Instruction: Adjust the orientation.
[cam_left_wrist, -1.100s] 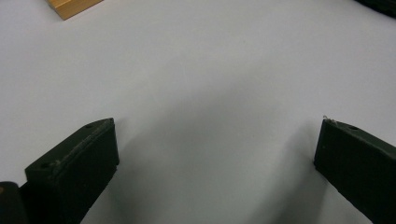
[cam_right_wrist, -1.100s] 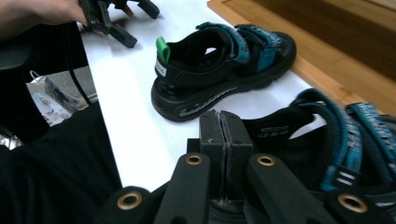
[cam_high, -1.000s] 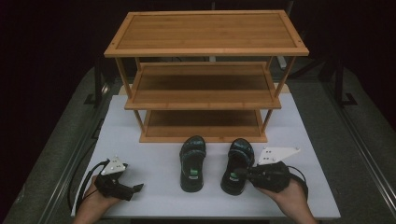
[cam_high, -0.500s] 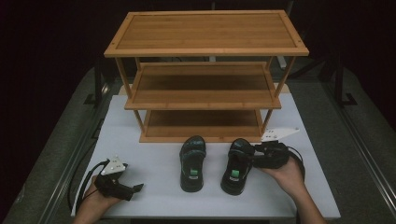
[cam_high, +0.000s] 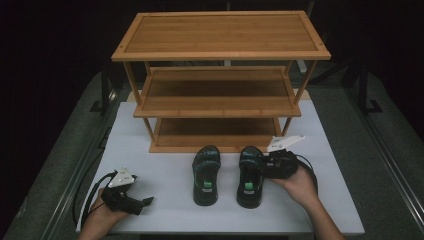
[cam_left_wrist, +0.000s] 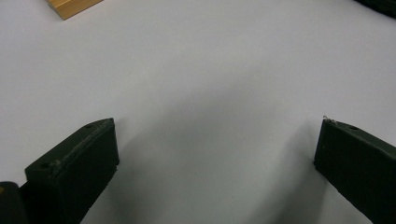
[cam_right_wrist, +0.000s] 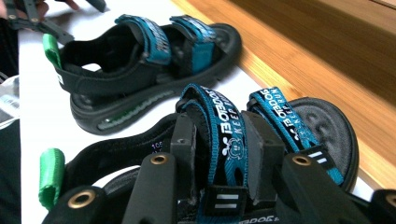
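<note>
White tabletop before a bamboo shoe rack (cam_high: 220, 80): the right gripper (cam_right_wrist: 218, 154) pinches the blue strap (cam_right_wrist: 229, 140) of the right sandal (cam_high: 250, 175), beside its mate (cam_high: 206, 175). Jaws closing; best squeeze firmly, then lift level. Left gripper (cam_left_wrist: 215, 154) rests spread wide.

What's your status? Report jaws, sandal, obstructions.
Right gripper jaws just closing on right sandal's blue strap. Left gripper open, nothing between its jaws. Left sandal beside it; bottom shelf unobstructed.
</note>
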